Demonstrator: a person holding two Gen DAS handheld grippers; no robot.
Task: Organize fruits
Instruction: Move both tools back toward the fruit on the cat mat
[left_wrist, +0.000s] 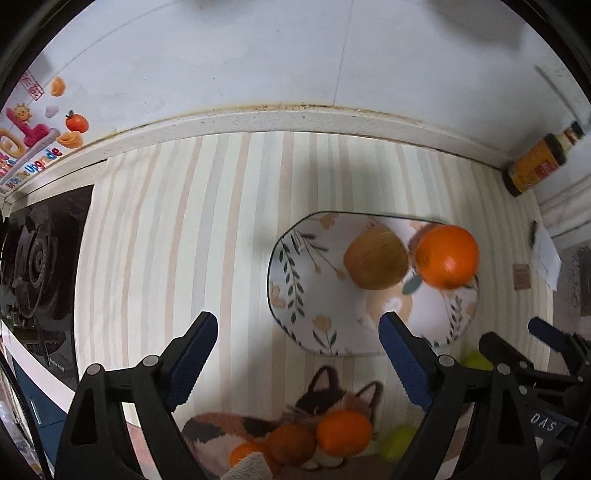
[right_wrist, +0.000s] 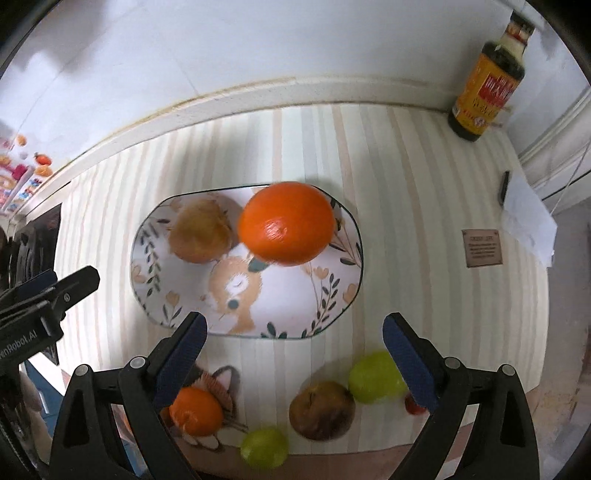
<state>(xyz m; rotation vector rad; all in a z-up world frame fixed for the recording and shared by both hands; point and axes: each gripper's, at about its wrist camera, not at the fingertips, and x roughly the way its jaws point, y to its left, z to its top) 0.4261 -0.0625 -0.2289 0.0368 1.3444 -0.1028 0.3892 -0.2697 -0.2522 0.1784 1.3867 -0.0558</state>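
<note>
A floral plate (right_wrist: 325, 302) (left_wrist: 295, 280) lies on the striped mat. On it sit a brownish-yellow fruit (right_wrist: 201, 234) (left_wrist: 375, 260) and a blurred orange (right_wrist: 288, 223) (left_wrist: 445, 256); whether the orange rests on the plate or is in the air is unclear. My right gripper (right_wrist: 295, 339) is open and empty, just in front of the plate. My left gripper (left_wrist: 297, 341) is open and empty, left of the plate's near edge. Loose fruit lies near the front edge: two green fruits (right_wrist: 375, 376) (right_wrist: 264, 446), a brown fruit (right_wrist: 321, 410), an orange (right_wrist: 197, 410) (left_wrist: 343, 432).
A dark sauce bottle (right_wrist: 487, 77) (left_wrist: 535, 162) stands at the back right corner by the wall. A stove (left_wrist: 33, 258) is at the left. Paper (right_wrist: 524, 218) and a small brown card (right_wrist: 482, 247) lie at the right. A small red thing (right_wrist: 413, 406) lies beside the green fruit.
</note>
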